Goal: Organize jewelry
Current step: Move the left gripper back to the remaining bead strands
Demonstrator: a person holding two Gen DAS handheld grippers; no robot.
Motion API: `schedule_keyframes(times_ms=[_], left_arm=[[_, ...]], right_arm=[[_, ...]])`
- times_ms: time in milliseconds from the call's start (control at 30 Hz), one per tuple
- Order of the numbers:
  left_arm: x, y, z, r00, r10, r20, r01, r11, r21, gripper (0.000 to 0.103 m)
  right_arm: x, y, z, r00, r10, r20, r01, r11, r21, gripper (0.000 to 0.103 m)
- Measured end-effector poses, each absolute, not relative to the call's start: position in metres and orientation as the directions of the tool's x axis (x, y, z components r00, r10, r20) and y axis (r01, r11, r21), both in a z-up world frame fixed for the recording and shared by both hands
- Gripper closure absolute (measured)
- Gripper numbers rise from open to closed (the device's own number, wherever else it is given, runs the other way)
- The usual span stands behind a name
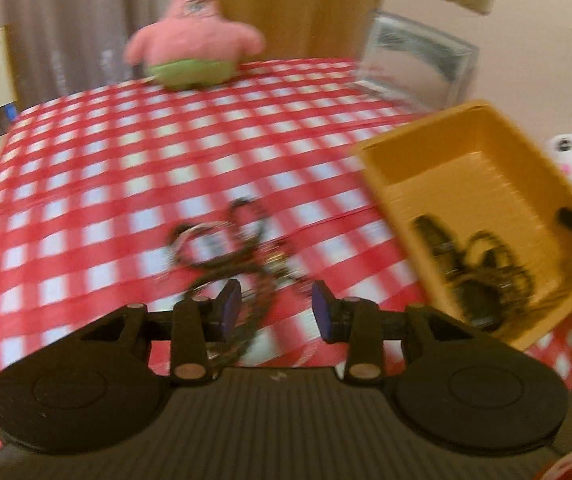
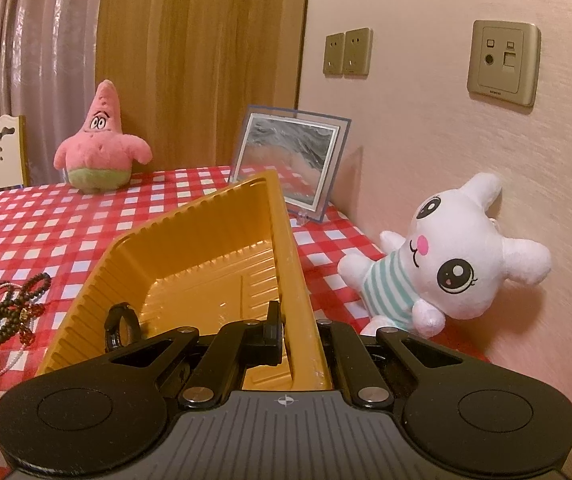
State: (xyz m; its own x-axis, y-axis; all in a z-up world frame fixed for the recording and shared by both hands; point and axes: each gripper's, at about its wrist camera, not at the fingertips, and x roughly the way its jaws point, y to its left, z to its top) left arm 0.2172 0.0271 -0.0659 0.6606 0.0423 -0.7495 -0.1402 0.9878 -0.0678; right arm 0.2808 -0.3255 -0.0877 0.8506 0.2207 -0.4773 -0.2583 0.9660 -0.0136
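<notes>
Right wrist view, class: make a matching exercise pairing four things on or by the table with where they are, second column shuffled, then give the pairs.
Things:
1. Pink plush
2. White plush
3. Bracelets
4. Picture frame

Places:
A. Loose on the cloth, left of the yellow tray
B. Leaning on the wall at right
C. Far left of the table, by the curtain
D. Standing behind the tray

Pairs: 1-C, 2-B, 3-A, 4-D
</notes>
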Motion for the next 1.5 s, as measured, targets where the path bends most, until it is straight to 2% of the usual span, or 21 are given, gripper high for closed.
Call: schedule_keyframes(times_ms=[200, 533, 1133, 1500], left_arm=[[0.195, 0.051, -0.073, 0.637, 0.112, -0.763, -0.218, 0.975, -0.039, 0.069], [0.187, 0.056, -0.080, 0.632, 0.121, -0.765, -0.224, 0.974, -0.031, 0.070], [0.201, 0.043, -0.091, 0.639, 0.041, -0.768, -0.130, 0.990, -0.055, 0.080], [0.225, 0.039, -0.099, 0.638, 0.026, -0.769, -0.089, 0.995, -0.040, 0.081]], right_arm=[[0.282, -0.326, -0.088, 0.850, 0.217, -0.480, -0.256, 0.966, -0.018, 0.099], [0.281, -0.326, -0.087, 0.851, 0.211, -0.481, -0.253, 0.967, -0.025, 0.099], [0.276, -0.322, -0.085, 0.855, 0.184, -0.485, -0.234, 0.971, -0.043, 0.099], [0.275, -0.321, -0.085, 0.854, 0.178, -0.488, -0.229, 0.972, -0.046, 0.099]])
